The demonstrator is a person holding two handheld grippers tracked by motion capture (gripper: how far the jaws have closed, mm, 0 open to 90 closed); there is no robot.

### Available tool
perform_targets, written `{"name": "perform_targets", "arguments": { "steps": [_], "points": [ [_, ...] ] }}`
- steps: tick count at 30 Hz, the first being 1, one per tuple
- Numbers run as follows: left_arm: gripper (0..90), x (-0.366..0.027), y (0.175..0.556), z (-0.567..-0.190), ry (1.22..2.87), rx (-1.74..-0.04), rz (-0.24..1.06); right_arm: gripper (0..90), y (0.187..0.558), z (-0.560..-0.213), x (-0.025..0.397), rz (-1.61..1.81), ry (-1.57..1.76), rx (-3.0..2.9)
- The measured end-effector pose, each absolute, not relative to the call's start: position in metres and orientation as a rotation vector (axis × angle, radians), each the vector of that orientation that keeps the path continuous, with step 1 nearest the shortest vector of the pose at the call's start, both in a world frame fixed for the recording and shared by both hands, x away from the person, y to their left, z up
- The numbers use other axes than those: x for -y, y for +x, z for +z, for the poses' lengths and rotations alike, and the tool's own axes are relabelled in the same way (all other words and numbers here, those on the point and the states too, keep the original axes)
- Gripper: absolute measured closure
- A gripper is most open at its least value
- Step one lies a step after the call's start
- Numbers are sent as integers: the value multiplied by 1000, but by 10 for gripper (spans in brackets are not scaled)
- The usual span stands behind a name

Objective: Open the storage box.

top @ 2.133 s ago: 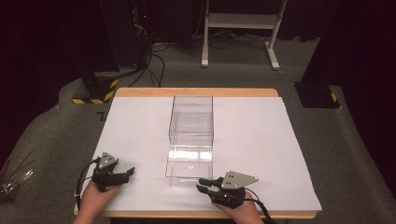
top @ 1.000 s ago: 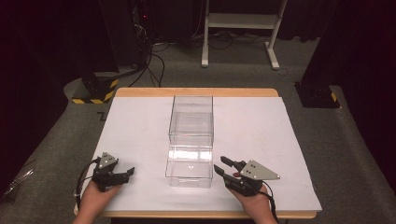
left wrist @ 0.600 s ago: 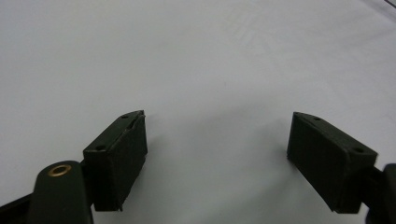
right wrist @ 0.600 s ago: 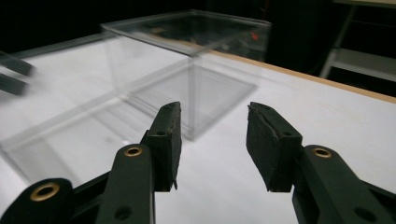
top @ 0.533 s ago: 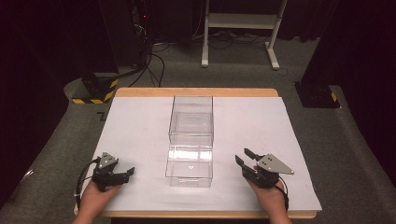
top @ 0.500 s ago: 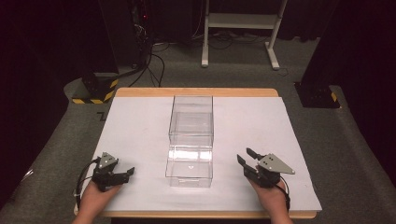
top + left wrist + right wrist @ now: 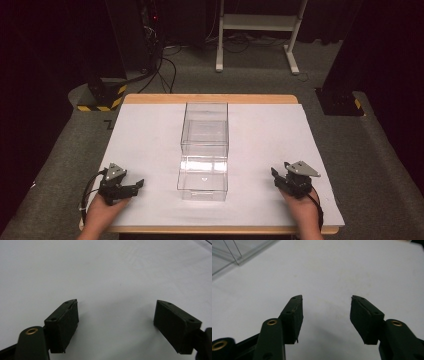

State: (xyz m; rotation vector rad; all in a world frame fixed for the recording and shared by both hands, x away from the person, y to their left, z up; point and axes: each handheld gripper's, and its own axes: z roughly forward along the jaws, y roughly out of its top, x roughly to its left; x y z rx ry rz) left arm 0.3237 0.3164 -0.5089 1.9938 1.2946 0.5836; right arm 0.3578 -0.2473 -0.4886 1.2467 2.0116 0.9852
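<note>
Two clear plastic boxes stand in a line down the middle of the white table cover: the far box (image 7: 205, 129) and the near box (image 7: 203, 178). My left gripper (image 7: 136, 185) rests near the front left corner, jaws pointing right toward the near box, open and empty (image 7: 115, 315). At the front right sits my right gripper (image 7: 274, 176), well to the right of the near box, open with nothing between its jaws (image 7: 326, 307). A corner of a clear box (image 7: 234, 252) shows at the upper left of the right gripper view.
The table (image 7: 210, 99) has a wooden rim and a white cover. Beyond it on the grey floor are cables (image 7: 165, 65), a white stand frame (image 7: 257, 30) and yellow-black striped bases (image 7: 102, 97).
My right gripper has moved right along the front of the table, away from the near box, and turned to face up the table. The left gripper has stayed still.
</note>
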Motion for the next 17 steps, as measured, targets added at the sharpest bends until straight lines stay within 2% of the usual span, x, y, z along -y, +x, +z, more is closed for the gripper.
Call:
{"name": "perform_targets", "arguments": {
  "steps": [5,17],
  "points": [
    [203,-316,324,-509,1994,-1294,583,339,369,-502,243,887,1347,-2137],
    [202,-316,324,-509,1994,-1295,586,341,370,-502,244,901,1358,-2140]
  ]
}}
